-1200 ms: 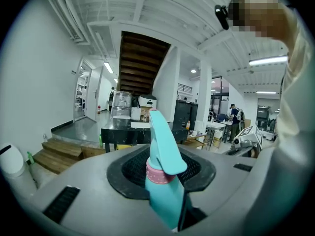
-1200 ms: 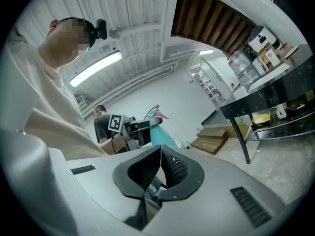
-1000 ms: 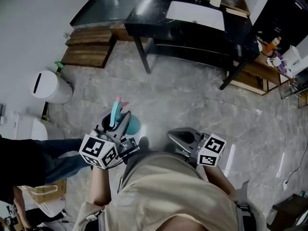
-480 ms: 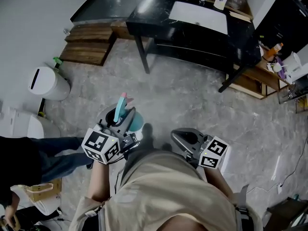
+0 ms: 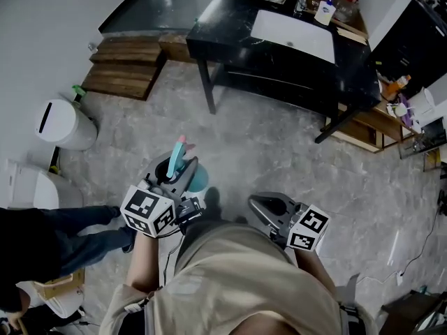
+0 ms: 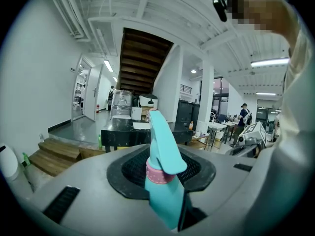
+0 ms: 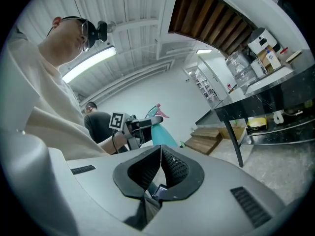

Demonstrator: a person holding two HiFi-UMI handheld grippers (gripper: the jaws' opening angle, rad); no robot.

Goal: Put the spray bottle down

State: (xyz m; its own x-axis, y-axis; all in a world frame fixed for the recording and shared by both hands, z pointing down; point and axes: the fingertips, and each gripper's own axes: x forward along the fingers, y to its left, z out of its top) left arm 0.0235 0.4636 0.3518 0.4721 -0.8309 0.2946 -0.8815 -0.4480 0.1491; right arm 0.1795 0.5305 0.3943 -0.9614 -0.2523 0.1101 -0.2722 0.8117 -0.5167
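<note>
A teal spray bottle (image 5: 176, 167) with a pink collar and nozzle tip stands upright in my left gripper (image 5: 173, 180), which is shut on its neck, held in the air above the grey floor. In the left gripper view the bottle (image 6: 162, 181) rises between the black pads. My right gripper (image 5: 269, 208) is shut with nothing in it, to the right of the left one and apart from the bottle. From the right gripper view the bottle (image 7: 160, 129) and the left gripper (image 7: 142, 127) show to the left, beyond my closed jaws (image 7: 160, 168).
A black table (image 5: 279, 47) with a white sheet and bottles stands ahead, a shelf under it. Wooden steps (image 5: 126, 65) lie at the left back. A white bin (image 5: 61, 124) stands at left. Another person's legs (image 5: 77, 229) are at my left. Cluttered shelves (image 5: 412, 110) stand at right.
The view has advanced toward the black table. Both grippers keep their grip and their place relative to my body; the bottle stays upright in the left one.
</note>
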